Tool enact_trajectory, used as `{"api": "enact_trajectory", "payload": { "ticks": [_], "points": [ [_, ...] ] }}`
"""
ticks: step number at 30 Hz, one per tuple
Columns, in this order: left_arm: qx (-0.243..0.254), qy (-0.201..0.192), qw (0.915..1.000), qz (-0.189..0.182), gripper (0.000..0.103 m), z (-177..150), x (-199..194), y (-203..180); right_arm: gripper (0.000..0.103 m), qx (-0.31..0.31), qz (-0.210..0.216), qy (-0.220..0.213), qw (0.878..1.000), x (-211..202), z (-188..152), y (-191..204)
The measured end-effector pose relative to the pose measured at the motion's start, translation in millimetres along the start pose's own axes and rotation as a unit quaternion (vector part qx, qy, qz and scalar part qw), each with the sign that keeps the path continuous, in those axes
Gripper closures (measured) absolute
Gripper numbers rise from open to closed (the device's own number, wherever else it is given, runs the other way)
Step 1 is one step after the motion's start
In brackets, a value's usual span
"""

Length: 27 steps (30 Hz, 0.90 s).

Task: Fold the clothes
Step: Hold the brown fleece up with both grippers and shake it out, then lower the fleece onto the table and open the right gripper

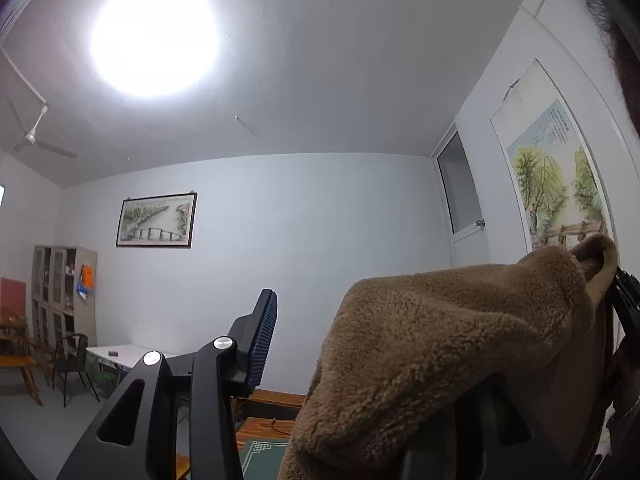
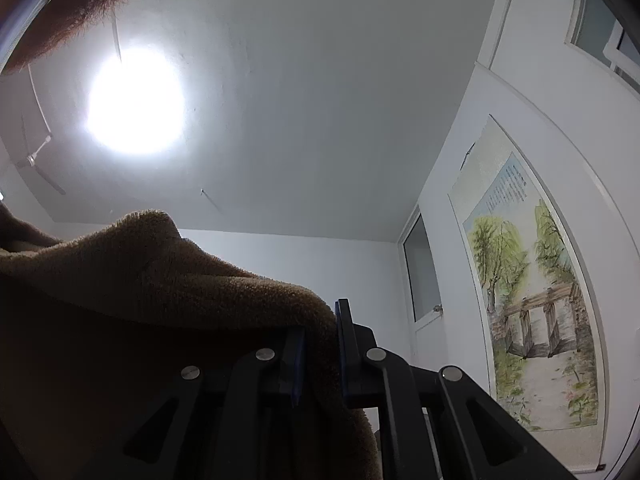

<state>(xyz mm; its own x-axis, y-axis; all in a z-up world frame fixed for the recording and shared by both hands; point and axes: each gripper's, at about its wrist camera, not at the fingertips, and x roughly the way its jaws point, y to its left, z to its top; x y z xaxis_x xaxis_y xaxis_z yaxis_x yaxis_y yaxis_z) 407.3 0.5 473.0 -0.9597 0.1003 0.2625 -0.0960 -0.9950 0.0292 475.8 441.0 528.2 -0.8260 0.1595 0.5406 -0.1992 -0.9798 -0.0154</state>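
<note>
Fleece garment (image 2: 168, 280) lifted high for fold; right gripper (image 2: 320, 356) jaws pinch edge; left gripper (image 1: 360, 344) jaws wide, fleece draped over right finger.

garment (image 1: 432, 344) | brown fleece | held aloft, draped | apparently bunched

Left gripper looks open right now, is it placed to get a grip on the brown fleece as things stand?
Probably yes. The brown fleece is draped over the left gripper's right finger, while its left finger stands clear. Nothing blocks the gap.

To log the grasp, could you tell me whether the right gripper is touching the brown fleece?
Touching: the right wrist view shows the fleece pinched between the right gripper's two fingers.
</note>
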Motion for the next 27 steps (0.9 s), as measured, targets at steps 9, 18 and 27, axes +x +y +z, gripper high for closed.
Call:
{"api": "enact_trajectory", "payload": {
  "ticks": [9, 18, 27],
  "points": [
    [0.001, 0.076, 0.9968, -0.027, 0.056, -42.9, 79.6, 11.5, 0.091, -0.004, -0.007, 0.072, 0.997, 44.3, -46.7, 14.2],
    [-0.026, 0.206, 0.9773, -0.041, 0.056, -143.1, 232.6, 45.0, 0.091, -0.013, -0.008, 0.206, 0.978, 140.0, -165.9, 47.3],
    [-0.03, 0.415, 0.9081, -0.048, 0.056, -332.7, 409.3, 55.9, 0.091, -0.051, -0.013, 0.371, 0.927, 233.4, -344.7, 82.2]
  ]
}}
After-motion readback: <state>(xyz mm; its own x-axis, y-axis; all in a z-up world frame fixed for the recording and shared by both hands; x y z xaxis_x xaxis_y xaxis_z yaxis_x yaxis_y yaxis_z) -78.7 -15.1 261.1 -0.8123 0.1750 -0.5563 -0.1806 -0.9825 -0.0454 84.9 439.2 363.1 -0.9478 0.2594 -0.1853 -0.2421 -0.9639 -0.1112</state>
